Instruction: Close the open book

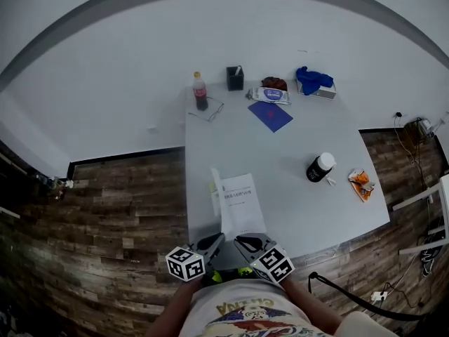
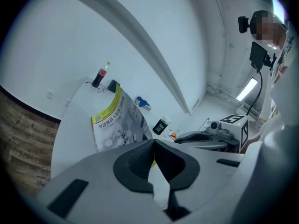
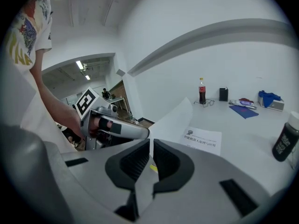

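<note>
My left gripper [image 2: 153, 143] has its jaws pressed together on the near edge of the cover [image 2: 117, 120], which stands tilted just beyond the tips with its yellow-striped printed face turned toward that gripper. I hold it low at the edge so the leaf can swing over its spine rather than buckle.

The right gripper [image 3: 150, 141] sits just beside the left one, jaws nipped on a white leaf rising ahead of them. I take this for the blank inside of the same cover. Two grips keep it from flopping.

The book [image 1: 238, 202] lies open on the table [image 1: 295, 139] directly in front of both tools, its title page [image 3: 203, 140] flat beyond the right jaws.
</note>
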A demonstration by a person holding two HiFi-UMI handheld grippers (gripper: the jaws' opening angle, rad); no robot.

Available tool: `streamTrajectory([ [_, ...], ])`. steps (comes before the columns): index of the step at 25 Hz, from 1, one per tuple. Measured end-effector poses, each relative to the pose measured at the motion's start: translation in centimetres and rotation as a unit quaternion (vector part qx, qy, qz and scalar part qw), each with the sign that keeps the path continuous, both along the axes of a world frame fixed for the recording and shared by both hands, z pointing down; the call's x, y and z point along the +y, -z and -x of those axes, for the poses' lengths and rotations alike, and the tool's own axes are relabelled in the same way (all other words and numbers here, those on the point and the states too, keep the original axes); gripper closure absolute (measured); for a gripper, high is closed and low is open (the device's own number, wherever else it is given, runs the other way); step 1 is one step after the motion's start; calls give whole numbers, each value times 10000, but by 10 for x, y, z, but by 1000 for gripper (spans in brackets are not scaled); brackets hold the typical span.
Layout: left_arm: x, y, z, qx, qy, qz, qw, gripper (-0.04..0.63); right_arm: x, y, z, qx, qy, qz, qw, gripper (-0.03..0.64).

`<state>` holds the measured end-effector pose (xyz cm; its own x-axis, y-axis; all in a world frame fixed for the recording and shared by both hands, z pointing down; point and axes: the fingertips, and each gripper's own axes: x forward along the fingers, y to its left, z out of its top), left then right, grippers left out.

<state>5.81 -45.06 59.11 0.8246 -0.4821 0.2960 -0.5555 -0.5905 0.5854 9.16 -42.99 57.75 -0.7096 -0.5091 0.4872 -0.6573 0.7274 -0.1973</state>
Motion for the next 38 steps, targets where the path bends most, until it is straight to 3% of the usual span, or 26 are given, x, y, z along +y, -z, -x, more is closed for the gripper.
streamTrajectory([
  [9,0,-9,-50,-188,-86,-50,9998,580,-22,2,-40,-133,111,-97,9998,595],
  [22,-7,-26,-108,-536,-629,6,9966,580,-39,2,-80,-75,44,-207,9997,594],
  [35,5,-6,-135,-522,-1335,-601,9878,541,-59,15,-83,-430,-24,-350,9985,595],
  [38,3,-3,-132,-531,-1291,-721,9876,532,-60,18,-81,-492,-17,-390,9980,594],
])
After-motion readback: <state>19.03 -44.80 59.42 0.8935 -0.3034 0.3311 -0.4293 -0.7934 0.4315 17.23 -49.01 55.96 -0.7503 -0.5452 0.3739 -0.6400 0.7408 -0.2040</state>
